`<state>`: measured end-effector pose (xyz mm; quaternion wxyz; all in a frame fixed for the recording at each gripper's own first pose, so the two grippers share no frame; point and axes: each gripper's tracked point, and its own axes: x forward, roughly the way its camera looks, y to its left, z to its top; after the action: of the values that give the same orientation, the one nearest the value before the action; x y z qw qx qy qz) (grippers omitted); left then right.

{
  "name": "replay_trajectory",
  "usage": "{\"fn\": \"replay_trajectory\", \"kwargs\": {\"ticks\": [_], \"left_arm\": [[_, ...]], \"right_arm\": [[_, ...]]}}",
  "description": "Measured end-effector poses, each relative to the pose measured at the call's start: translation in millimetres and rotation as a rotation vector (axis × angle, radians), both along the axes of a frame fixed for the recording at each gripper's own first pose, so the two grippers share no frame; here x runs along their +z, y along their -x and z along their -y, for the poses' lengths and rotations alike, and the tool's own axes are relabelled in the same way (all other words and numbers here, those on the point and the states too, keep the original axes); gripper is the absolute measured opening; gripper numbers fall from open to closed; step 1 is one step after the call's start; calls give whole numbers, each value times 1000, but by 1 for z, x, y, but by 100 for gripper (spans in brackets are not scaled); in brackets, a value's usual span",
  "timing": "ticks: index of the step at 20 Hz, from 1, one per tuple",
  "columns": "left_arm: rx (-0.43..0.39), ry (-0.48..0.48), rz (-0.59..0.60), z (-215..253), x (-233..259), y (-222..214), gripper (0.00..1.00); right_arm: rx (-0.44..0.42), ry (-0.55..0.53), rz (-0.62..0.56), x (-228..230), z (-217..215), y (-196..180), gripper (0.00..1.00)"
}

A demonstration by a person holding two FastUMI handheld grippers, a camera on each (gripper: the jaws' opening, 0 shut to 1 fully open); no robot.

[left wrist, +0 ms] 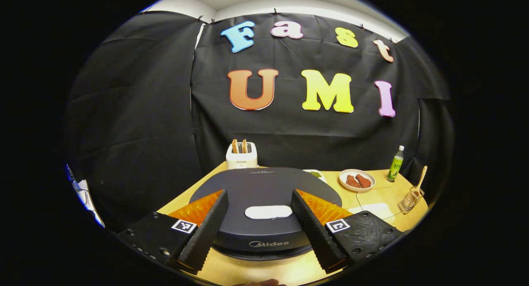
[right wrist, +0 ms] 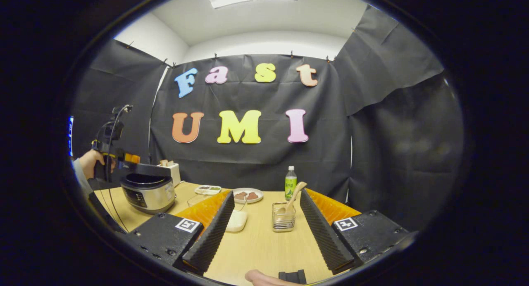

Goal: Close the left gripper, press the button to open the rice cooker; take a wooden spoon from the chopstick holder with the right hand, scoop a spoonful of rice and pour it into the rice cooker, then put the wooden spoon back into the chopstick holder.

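Note:
The dark rice cooker (left wrist: 264,236) sits right below my left gripper (left wrist: 259,194), with its lid down. Its white button (left wrist: 268,212) lies between the open fingers, which hover over the lid. In the right gripper view the cooker (right wrist: 148,193) stands at the far left, and a hand holds the left gripper (right wrist: 165,169) above it. My right gripper (right wrist: 266,193) is open and holds nothing. Ahead of it stands the wire chopstick holder (right wrist: 284,218) with the wooden spoon (right wrist: 295,197) leaning in it. A white bowl (right wrist: 237,220) sits beside my left finger. The holder (left wrist: 410,200) and spoon (left wrist: 421,178) are also at the table's right edge.
A toaster (left wrist: 241,155) with two slices stands behind the cooker. At the back of the wooden table (right wrist: 260,244) are a plate of reddish-brown pieces (right wrist: 247,195), a green bottle (right wrist: 290,182) and a small tray of dishes (right wrist: 208,189).

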<state>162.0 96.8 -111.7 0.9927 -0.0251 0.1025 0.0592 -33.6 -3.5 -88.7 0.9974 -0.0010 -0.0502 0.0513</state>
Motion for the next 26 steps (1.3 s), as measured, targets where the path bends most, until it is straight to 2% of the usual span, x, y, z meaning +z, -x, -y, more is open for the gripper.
{"fn": "replay_trajectory", "kwargs": {"ticks": [3,8,11,14,20,24,26], "left_arm": [[23,6,-50,2,-29,6,99],[79,-23,35,5,-33,12,100],[89,18,97,5,-32,13,100],[105,-33,120,9,-29,18,99],[74,86,130,24,-17,39,96],[46,59,130,36,4,70,95],[45,14,144,39,15,85,94]], "right_arm": [[-4,-5,15,5,3,8,99],[4,-10,-6,-1,2,7,100],[-10,-19,-18,-2,8,3,100],[-18,-29,-29,2,9,2,99],[-22,-37,-32,9,6,2,100],[-36,-17,-18,15,5,5,100],[-42,-14,-25,15,3,6,100]]}}
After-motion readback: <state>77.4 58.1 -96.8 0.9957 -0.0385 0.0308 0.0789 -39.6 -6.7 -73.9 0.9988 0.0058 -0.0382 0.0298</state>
